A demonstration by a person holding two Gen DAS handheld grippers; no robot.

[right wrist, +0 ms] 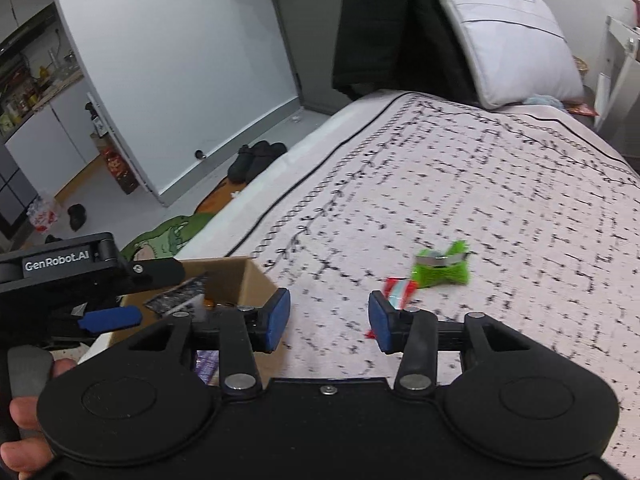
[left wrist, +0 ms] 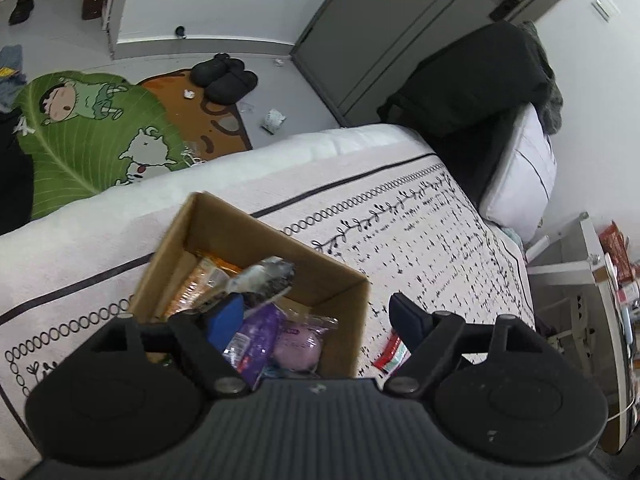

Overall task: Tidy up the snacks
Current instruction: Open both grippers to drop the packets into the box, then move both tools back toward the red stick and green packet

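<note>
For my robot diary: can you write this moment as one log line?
box: holds snacks | left gripper: open, empty, above box | right gripper: open, empty | red packet, green packet: on bed

white walls, grey floor (left wrist: 280, 92), cartoon leaf rug (left wrist: 88, 136), black slippers (left wrist: 224, 76) beside it, patterned bedspread (right wrist: 460, 184), pale pillow (right wrist: 516, 40) propped behind.

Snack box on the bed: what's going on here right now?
A person is sorting snacks with handheld tongs. The left tongs hang open over the cardboard box, which already holds several packets. The right tongs are open and empty, facing a red-and-white packet and a green packet on the bedspread.
</note>
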